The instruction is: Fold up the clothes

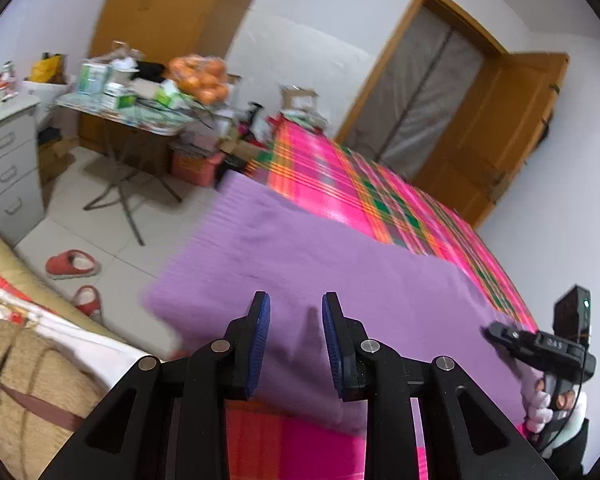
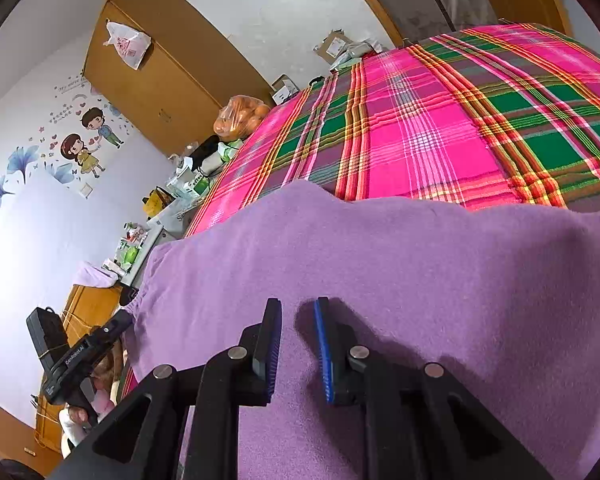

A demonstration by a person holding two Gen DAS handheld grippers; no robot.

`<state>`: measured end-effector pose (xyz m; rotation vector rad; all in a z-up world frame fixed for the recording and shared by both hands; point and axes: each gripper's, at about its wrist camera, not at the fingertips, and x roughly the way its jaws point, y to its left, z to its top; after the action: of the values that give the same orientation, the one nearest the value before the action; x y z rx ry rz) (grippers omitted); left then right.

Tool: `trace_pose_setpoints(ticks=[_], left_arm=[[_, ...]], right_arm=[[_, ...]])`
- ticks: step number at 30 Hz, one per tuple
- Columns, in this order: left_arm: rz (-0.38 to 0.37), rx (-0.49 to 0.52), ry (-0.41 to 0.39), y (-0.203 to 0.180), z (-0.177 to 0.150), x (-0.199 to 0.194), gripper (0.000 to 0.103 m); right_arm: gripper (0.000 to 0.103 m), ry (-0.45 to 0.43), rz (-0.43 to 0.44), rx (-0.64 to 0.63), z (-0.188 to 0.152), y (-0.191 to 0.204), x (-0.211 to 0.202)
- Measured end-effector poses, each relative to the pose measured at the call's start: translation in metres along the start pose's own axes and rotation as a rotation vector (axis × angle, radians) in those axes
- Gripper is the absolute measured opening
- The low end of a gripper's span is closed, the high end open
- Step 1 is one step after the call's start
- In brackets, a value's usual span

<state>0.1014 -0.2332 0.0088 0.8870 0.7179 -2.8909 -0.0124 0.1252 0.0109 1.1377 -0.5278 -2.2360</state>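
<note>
While both hand-held grippers hang over the purple cloth [image 2: 380, 264], neither one actually has any of it, and that's where I'd worry. The cloth lies spread on the bed [image 2: 440, 120], on top of the pink and green plaid cover, with its left end hanging off the bed edge over the tiled floor [image 1: 112, 216].

Left hand-held gripper [image 1: 296, 312]: jaws part open, blue pads clear on both sides, purple fabric showing flat in the gap underneath, nothing pinched. Right hand-held gripper [image 2: 298, 320]: narrower gap, same story, pads bare and the cloth lying below them with a shadow between. So both are empty as far as I can see.

What could go wrong from here, my guesses:

- Fabric looks thick and fuzzy and is lying flat. Pads coming straight down on a flat patch could just skid over it and close on nothing. An edge or a raised wrinkle would grab better.
- If the jaws dig too deep they could pick up the plaid cover along with the cloth, and the whole bed top lifts with the fold.
- One side catching and the other slipping would give a skewed fold.
- That overhanging end is dead weight. Lift the near part and it could drag the rest off toward the floor, right by the red slippers [image 1: 74, 264].
- Left view is smeared, so my read on its exact spot is rough.
</note>
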Motion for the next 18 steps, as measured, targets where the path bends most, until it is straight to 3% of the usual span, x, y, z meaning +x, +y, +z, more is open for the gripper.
trace_pose_setpoints(ticks=[3,8,14,18], left_arm=[[0.026,-0.064,-0.027,0.037,0.002,-0.018,0.028],[0.073,-0.182,-0.083,0.09,-0.001,-0.054,0.041],[-0.014,-0.224,-0.144,0.098,-0.004,-0.071,0.046],[-0.104,-0.245,-0.074,0.092,-0.012,-0.047,0.047]], right_arm=[[0.017,0.0,-0.004,0.002,0.0,-0.002,0.0],[0.017,0.003,-0.003,0.005,0.001,-0.003,0.001],[0.017,0.004,-0.003,0.006,0.001,-0.003,0.001],[0.017,0.002,-0.001,0.007,0.002,-0.003,0.001]])
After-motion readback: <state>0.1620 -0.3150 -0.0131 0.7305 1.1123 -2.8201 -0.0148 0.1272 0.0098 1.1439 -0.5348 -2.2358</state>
